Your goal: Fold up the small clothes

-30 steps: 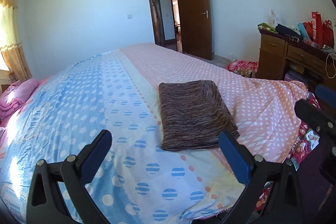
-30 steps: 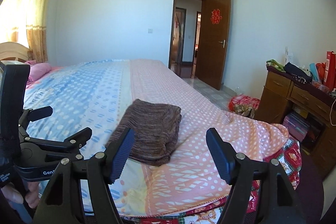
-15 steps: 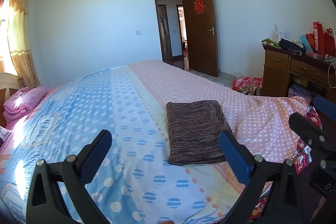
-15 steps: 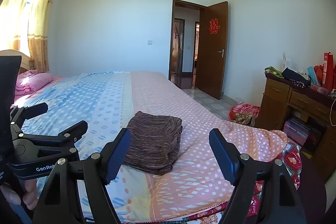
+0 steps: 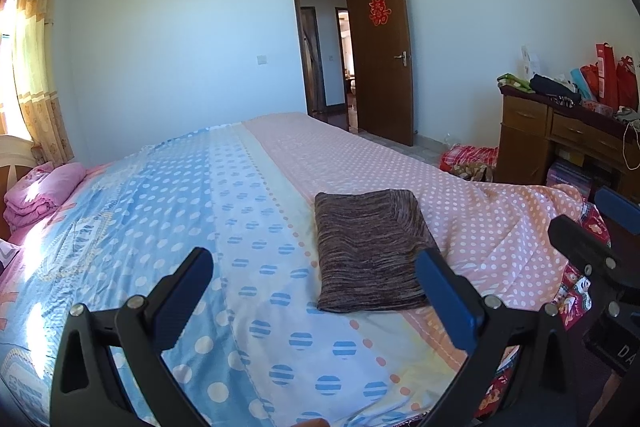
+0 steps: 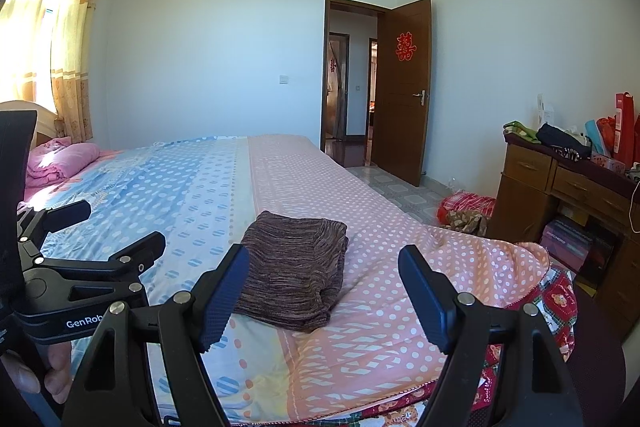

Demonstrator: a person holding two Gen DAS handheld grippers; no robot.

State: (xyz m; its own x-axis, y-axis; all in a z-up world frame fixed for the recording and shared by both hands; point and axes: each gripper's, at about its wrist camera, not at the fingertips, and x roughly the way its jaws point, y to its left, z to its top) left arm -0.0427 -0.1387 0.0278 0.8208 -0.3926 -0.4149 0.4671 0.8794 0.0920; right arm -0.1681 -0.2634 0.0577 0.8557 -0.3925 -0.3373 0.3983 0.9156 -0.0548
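A brown striped knit garment (image 5: 368, 251) lies folded into a neat rectangle on the bed (image 5: 248, 211), where the blue dotted half of the cover meets the pink half. My left gripper (image 5: 316, 279) hovers open above the near edge of the bed, short of the garment, with nothing between its blue pads. In the right wrist view the same folded garment (image 6: 296, 275) sits just beyond my right gripper (image 6: 324, 279), which is also open and empty. The left gripper (image 6: 100, 267) shows at that view's left edge, held by a hand.
A pink folded quilt (image 5: 40, 191) lies at the head of the bed on the left. A wooden dresser (image 6: 560, 199) piled with bags and clothes stands at the right, with a red bundle (image 6: 466, 213) on the floor. A brown door (image 6: 404, 91) stands open at the back.
Both cameras have tilted upward a little, so the ceiling shows more and the folded garment sits lower in the frame. The garment itself has not moved.
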